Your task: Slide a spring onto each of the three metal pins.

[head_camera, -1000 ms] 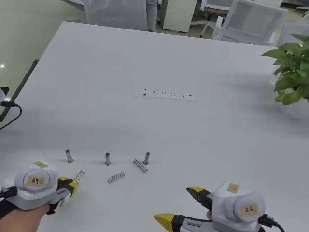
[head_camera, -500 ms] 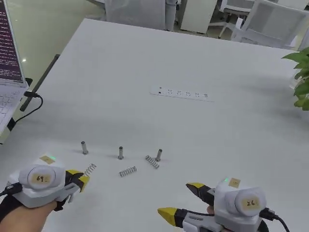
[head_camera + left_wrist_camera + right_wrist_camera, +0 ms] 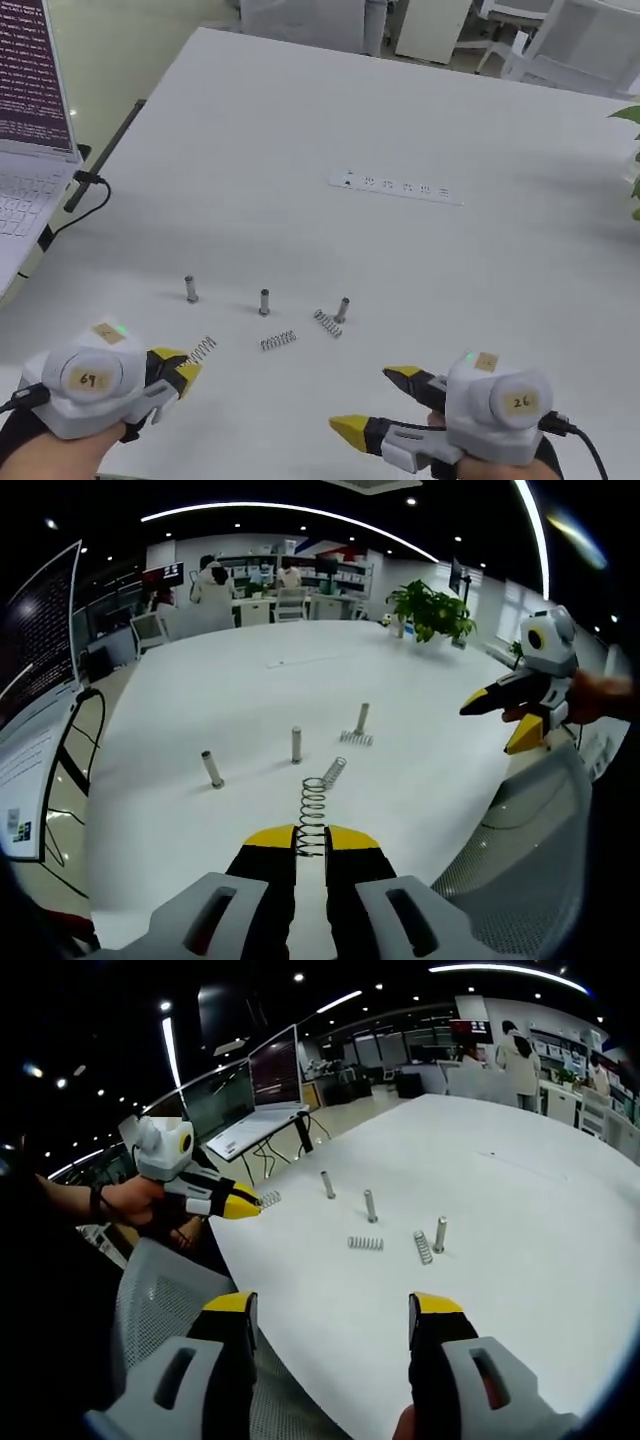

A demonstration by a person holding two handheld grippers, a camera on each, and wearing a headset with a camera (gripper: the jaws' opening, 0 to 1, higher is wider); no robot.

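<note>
We see the left yellow-tipped claw [image 3: 312, 834], labelled "69", pinching the near end of a thin grey coil spring [image 3: 313, 798]. The spring's long axis runs straight ahead from the tips, toward three upright grey metal pins [image 3: 264, 301] just beyond. The right yellow-tipped claw [image 3: 333, 1305], labelled "26", stands spread.

This is a big office. A long white table [image 3: 300, 120] has a power strip [image 3: 395, 187] in its middle and a laptop [image 3: 30, 110] at the upper left of the head view. Desk chairs [image 3: 560, 45] stand at the upper right. The left gripper view shows a green plant [image 3: 432, 608], people [image 3: 212, 580] at the back, and strip lights [image 3: 300, 510] up top.
</note>
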